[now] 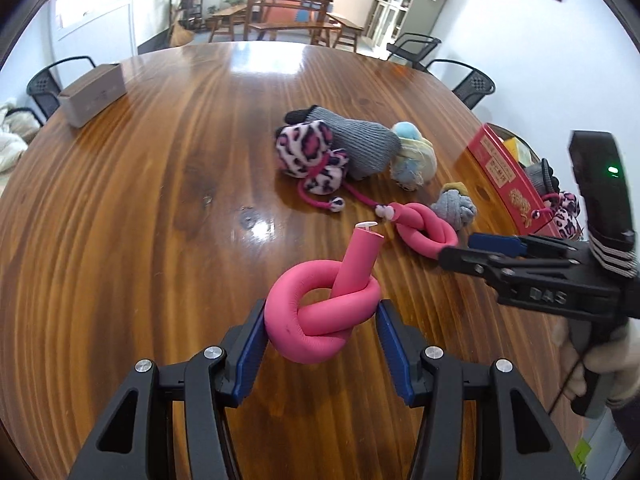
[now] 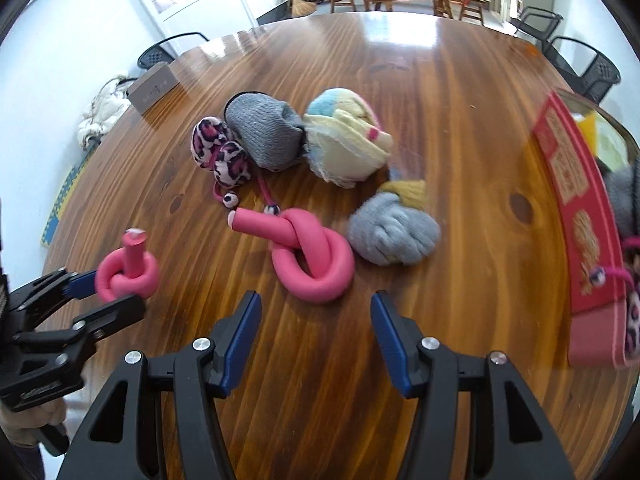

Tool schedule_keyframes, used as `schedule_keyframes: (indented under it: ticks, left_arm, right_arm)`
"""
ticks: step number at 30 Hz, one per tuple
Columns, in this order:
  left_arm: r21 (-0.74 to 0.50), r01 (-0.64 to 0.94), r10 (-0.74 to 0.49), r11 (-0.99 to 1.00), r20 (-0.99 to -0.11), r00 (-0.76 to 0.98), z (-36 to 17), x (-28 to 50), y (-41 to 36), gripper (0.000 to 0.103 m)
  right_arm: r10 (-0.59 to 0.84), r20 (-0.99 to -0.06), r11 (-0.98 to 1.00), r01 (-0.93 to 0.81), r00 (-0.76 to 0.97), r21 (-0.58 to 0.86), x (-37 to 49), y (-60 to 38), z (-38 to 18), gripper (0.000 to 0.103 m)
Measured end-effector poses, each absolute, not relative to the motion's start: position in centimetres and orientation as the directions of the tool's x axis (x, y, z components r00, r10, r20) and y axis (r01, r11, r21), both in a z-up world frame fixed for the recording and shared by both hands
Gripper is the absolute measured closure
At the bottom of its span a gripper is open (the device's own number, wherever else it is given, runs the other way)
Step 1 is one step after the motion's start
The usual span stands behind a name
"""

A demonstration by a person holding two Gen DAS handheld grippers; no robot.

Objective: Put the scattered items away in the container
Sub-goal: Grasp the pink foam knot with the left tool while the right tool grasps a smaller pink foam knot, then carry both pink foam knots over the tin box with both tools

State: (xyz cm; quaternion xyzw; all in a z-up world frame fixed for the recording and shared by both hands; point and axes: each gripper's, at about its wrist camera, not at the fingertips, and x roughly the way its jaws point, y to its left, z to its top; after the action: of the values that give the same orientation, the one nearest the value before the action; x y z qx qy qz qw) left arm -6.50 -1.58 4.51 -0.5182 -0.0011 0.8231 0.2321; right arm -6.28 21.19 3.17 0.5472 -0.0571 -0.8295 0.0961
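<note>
A knotted pink foam roller (image 1: pixel 320 312) lies on the wooden table between the fingers of my left gripper (image 1: pixel 322 320), which is open around it; it also shows in the right wrist view (image 2: pixel 128 272). A second knotted pink roller (image 2: pixel 310 258) lies just ahead of my right gripper (image 2: pixel 316 316), which is open and empty. Behind it lie a grey knotted sock ball (image 2: pixel 394 234), a pastel sock ball (image 2: pixel 346 140), a grey knit glove (image 2: pixel 266 132) and leopard-print earmuffs (image 2: pixel 220 152). The red container (image 2: pixel 580 216) stands at the right with several items inside.
A grey box (image 1: pixel 92 94) sits at the table's far left edge. Black chairs (image 1: pixel 472 80) stand around the table. The right gripper (image 1: pixel 460 258) shows in the left wrist view, near the second roller (image 1: pixel 426 232).
</note>
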Motion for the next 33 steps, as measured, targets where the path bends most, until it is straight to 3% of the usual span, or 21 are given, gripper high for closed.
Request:
schedule_keyframes:
  ticks: [10,14,27,33]
  left_arm:
    - [-0.254,-0.311,0.363,-0.916,-0.855,-0.37,4.9,-4.4,-2.8,0.048]
    - [-0.257,-0.299,0.36,-0.919,-0.856,-0.371,5.1,-3.8,-2.7,0.048]
    - [-0.258,-0.368,0.394,-0.893,-0.843,-0.366,6.8,-2.4,3.8,0.048]
    - [-0.266,-0.433,0.433,-0.861,-0.83,-0.351,8.0,-1.5,9.2,0.048]
  right_arm:
    - [-0.166,-0.92,-0.974,0.206,-0.356,0.097,-9.5,18.9,1.5,0.042]
    - [-0.14,-0.923,-0.973,0.22,-0.358,0.062,-8.9,18.7,1.7,0.048]
    - [-0.281,-0.855,-0.96,0.126,-0.435,0.251,-2.8,25.5,7.8,0.049]
    - [-0.233,-0.809,-0.963,0.011,-0.54,0.27,-0.3,33.0,12.1,0.049]
